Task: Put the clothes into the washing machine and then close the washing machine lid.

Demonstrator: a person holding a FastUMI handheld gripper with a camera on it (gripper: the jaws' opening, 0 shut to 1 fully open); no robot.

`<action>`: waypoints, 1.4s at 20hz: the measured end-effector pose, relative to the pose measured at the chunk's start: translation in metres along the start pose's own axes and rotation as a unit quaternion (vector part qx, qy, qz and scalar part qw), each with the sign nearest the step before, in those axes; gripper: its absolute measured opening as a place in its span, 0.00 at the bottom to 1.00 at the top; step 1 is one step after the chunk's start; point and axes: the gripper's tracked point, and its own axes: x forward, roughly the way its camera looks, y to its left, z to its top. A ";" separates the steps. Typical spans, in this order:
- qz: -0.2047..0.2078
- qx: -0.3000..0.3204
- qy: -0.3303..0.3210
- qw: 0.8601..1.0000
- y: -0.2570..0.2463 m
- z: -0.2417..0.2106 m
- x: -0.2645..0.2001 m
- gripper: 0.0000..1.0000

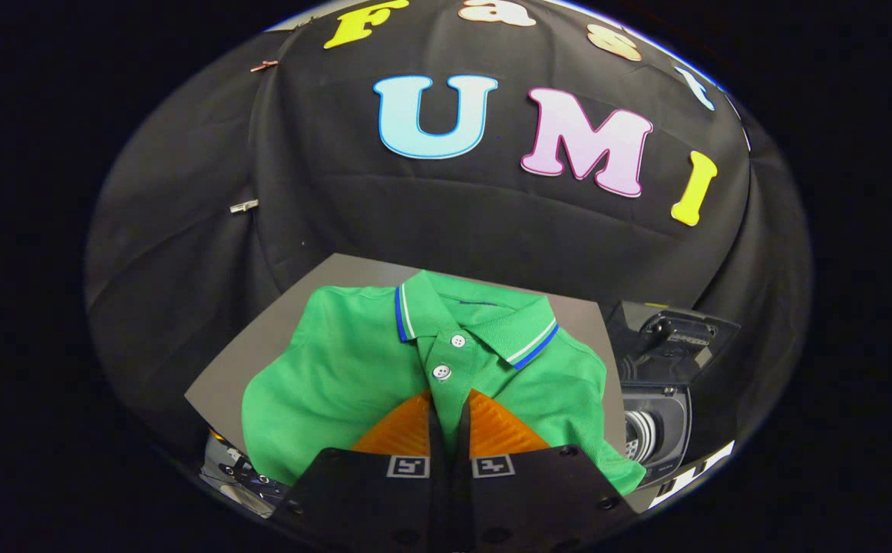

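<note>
Gripper (448,418) fingers nearly together, a narrow strip of the green polo shirt (338,392) placket showing in the gap; cannot tell whether they pinch cloth or just hover over it. Shirt lies flat on the grey bench (262,338): light, limp, will drape and trail, so a bunched fold near the placket seems the best hold. Washing machine (665,399) sits beside the bench, lid up, drum mostly cut off

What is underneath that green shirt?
The green polo shirt lies on a grey board. The gripper pinches its placket; whatever lies beneath the fabric is covered.
</note>
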 end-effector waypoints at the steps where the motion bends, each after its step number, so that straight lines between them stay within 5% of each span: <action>1: 0.013 0.012 -0.002 1.000 0.001 0.000 -0.003 0.05; 10: 0.031 0.023 -0.005 0.999 -0.083 0.012 -0.022 0.05; 19: 0.045 0.069 -0.021 0.996 -0.238 0.028 -0.052 0.05; 28: 0.037 0.114 0.001 0.993 -0.368 0.015 -0.018 0.05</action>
